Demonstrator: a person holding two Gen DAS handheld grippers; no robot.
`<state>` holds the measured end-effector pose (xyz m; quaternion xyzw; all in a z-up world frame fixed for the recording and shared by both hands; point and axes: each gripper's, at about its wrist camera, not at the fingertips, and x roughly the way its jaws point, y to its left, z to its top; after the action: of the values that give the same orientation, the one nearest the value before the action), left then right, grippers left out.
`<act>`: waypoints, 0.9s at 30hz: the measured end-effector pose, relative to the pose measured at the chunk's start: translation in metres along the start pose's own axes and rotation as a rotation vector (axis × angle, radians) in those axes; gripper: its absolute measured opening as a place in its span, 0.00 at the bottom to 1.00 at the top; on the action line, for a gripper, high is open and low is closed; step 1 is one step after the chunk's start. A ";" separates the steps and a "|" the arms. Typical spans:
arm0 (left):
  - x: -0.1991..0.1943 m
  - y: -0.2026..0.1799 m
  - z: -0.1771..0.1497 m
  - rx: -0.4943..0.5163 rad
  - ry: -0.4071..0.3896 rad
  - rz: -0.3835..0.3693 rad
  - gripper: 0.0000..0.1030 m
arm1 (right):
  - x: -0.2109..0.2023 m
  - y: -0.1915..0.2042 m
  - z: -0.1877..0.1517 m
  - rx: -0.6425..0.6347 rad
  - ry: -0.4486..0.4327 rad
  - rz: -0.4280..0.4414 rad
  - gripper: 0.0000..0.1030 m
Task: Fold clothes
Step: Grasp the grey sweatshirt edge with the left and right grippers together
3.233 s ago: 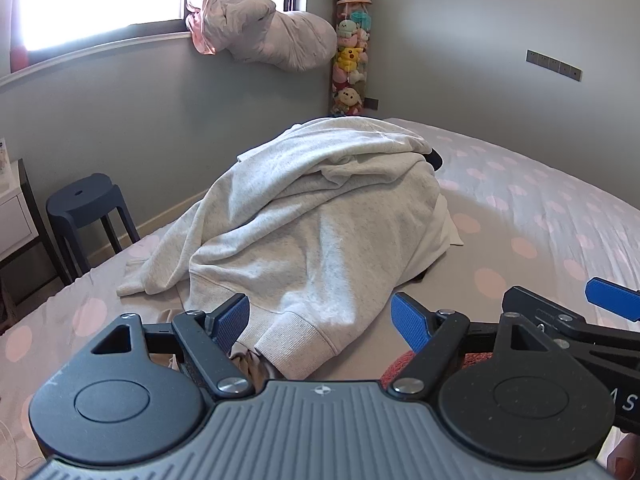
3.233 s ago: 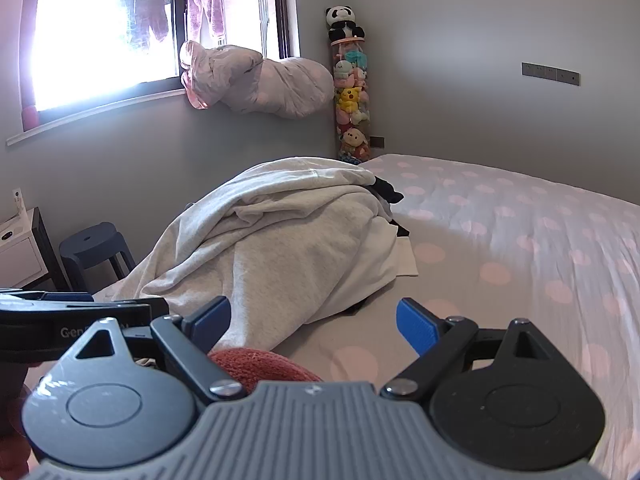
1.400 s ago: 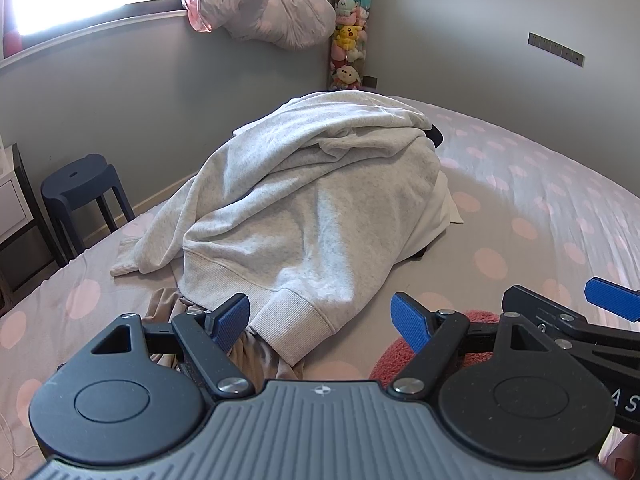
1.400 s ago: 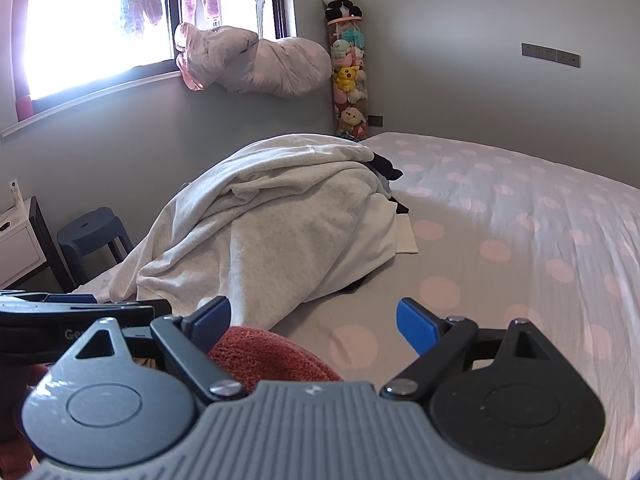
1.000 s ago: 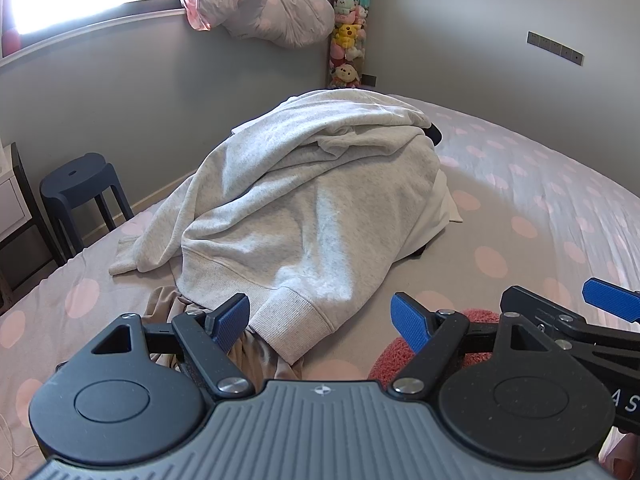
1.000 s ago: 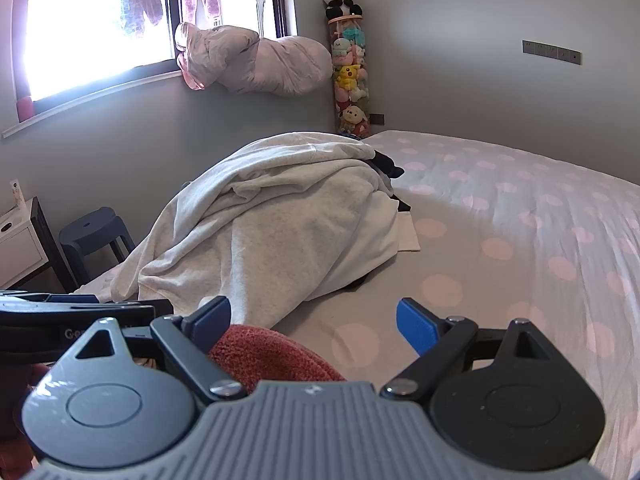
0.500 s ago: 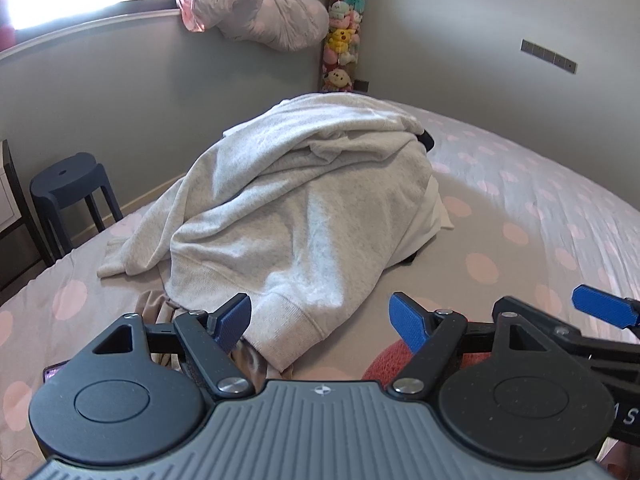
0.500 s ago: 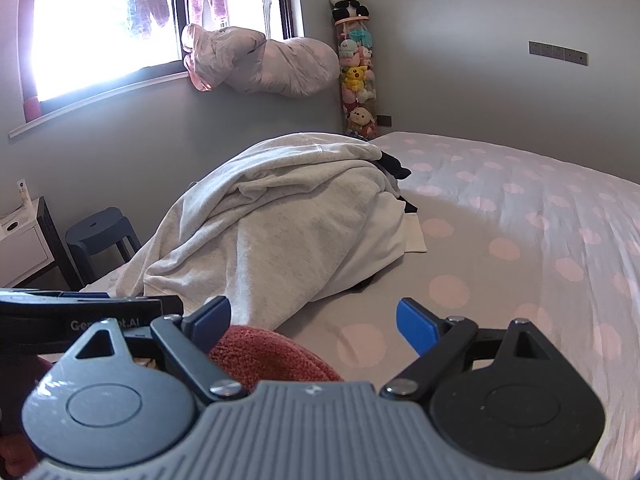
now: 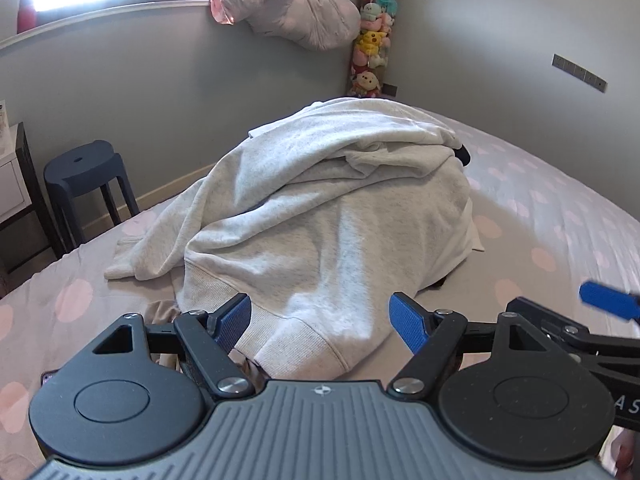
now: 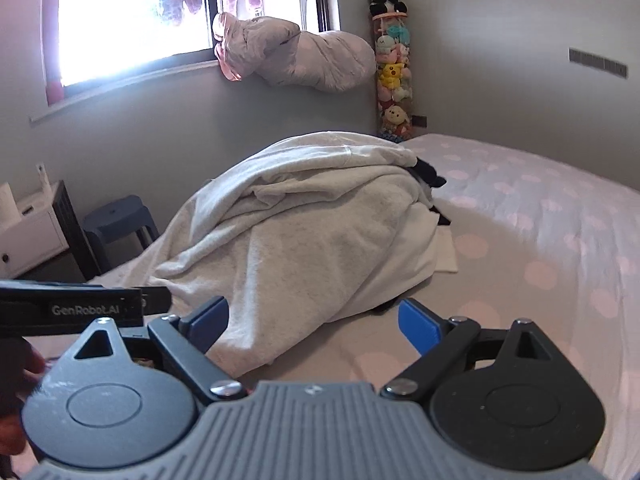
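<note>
Sweatshirt [image 9: 328,216] hem between spread left gripper [image 9: 320,322] fingers.

sweatshirt [image 9: 328,216] on bed [image 9: 560,240], stool [image 9: 86,168] left

Light grey sweatshirt [image 9: 332,216]; grey bedsheet [image 9: 560,216], pink dots; navy stool [image 9: 86,168]; blue tong pads [image 9: 408,322]; beige garment [image 9: 162,312], perhaps.

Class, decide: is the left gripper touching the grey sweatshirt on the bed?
Cannot tell. In the left wrist view the left gripper is open with the grey sweatshirt hem between its fingers, but no plain contact or gap shows.
</note>
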<state>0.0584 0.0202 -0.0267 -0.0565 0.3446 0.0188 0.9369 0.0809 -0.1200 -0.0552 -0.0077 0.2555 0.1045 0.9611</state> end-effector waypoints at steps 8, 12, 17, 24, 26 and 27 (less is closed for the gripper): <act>0.043 0.016 0.022 -0.013 0.039 -0.006 0.73 | 0.053 -0.011 0.031 -0.028 0.028 0.056 0.89; 0.065 0.022 0.039 -0.012 0.043 0.004 0.73 | 0.084 -0.015 0.044 -0.039 0.052 0.067 0.79; 0.094 0.019 0.064 0.042 0.032 0.002 0.73 | 0.127 -0.023 0.055 -0.030 0.087 0.059 0.73; 0.138 0.008 0.101 0.128 0.012 0.031 0.73 | 0.173 -0.031 0.076 0.008 0.102 0.077 0.64; 0.149 0.004 0.110 0.153 0.014 0.032 0.73 | 0.185 -0.028 0.083 -0.014 0.092 0.074 0.64; 0.154 0.002 0.113 0.164 0.016 0.032 0.73 | 0.192 -0.027 0.086 -0.025 0.091 0.067 0.64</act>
<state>0.2483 0.0348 -0.0408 0.0256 0.3532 0.0051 0.9352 0.2910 -0.1027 -0.0761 -0.0160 0.2977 0.1392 0.9443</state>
